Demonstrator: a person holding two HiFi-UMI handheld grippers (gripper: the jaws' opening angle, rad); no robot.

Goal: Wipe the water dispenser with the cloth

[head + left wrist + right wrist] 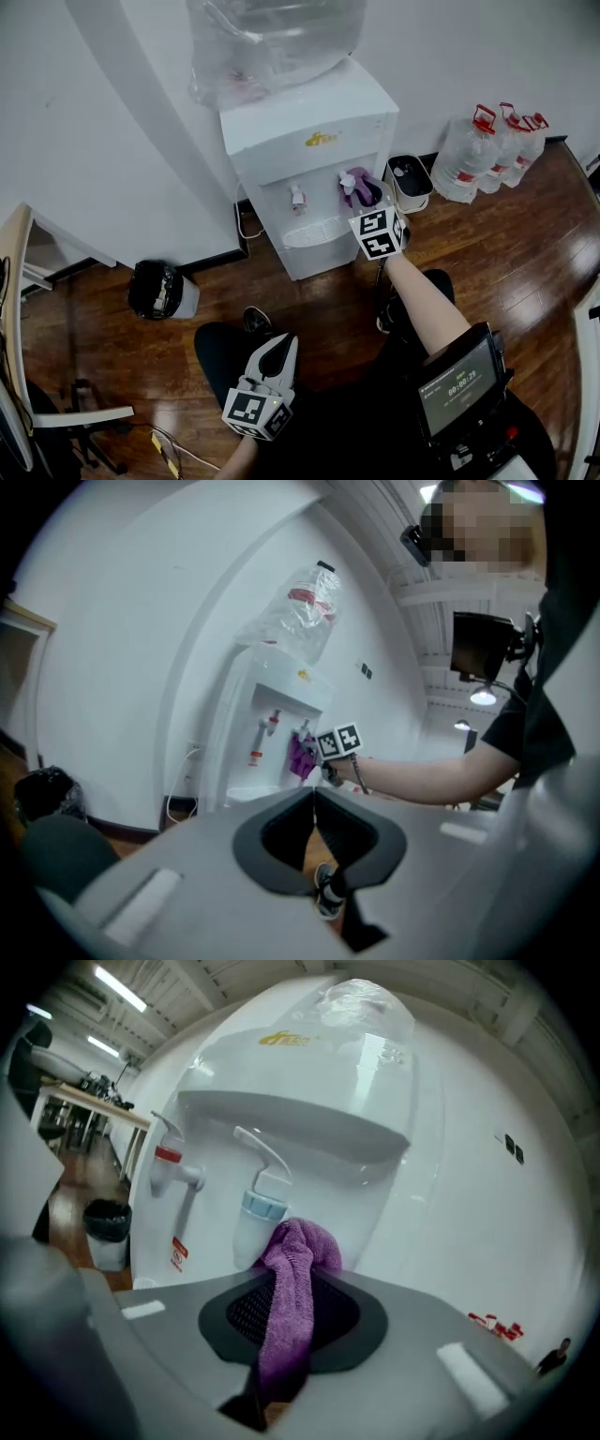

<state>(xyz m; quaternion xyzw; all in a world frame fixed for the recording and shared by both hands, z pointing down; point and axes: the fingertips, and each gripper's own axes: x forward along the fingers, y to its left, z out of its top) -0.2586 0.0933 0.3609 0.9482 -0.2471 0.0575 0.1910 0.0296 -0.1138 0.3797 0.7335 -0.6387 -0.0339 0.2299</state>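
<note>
Right claw pinches the purple cloth, which is bunched at the dispenser front, just beside the blue tap. Left claw is pressed together, empty, well back from the dispenser. Risks: claw nudges the tap lever and water runs; cloth slips out under wiping pressure.

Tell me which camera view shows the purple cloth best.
The right gripper view: the purple cloth fills the middle, clamped in the right gripper and bunched by the blue tap, its weave visible. The head view shows only a small purple bunch at the water dispenser front; the left gripper view, a distant purple speck.
</note>
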